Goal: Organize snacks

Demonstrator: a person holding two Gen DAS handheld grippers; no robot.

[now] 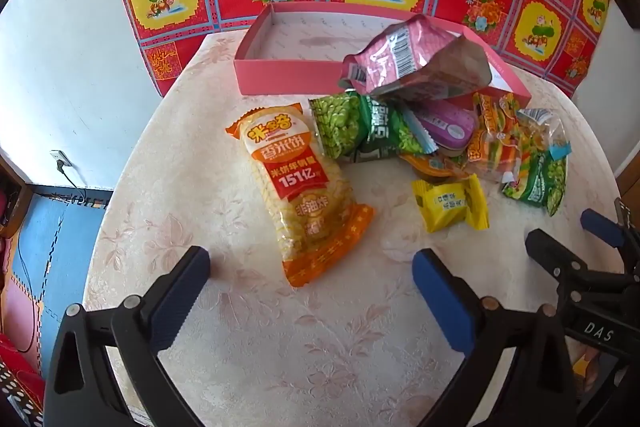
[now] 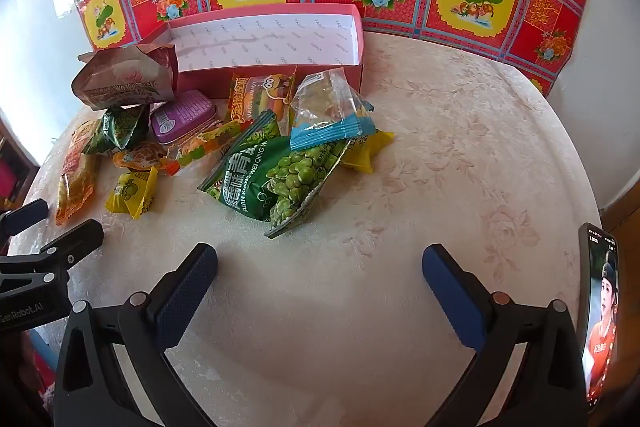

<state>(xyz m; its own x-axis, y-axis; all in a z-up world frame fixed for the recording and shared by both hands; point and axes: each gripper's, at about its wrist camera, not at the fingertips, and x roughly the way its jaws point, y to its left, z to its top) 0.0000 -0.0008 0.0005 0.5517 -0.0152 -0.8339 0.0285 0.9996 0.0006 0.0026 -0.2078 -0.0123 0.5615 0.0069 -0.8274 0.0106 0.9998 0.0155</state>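
Both tools, left (image 1: 311, 267) and right (image 2: 320, 263), hang spread wide and empty. Snack packets (image 2: 276, 171) lie heaped on the worktop (image 2: 440, 155) before the empty pink box (image 2: 260, 39); light, crinkly, slippery, probably best pinched at sealed edges.

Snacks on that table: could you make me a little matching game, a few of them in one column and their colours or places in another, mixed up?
Things:
1. rice cracker pack
2. small tin
3. pink box
4. green pea bag

Descriptions:
A. empty, at the back of the table
B. purple, lying in the pile
C. orange and yellow, lying apart at the pile's left in the left wrist view
D. nearest the right gripper's open fingers

Pairs: 1-C, 2-B, 3-A, 4-D
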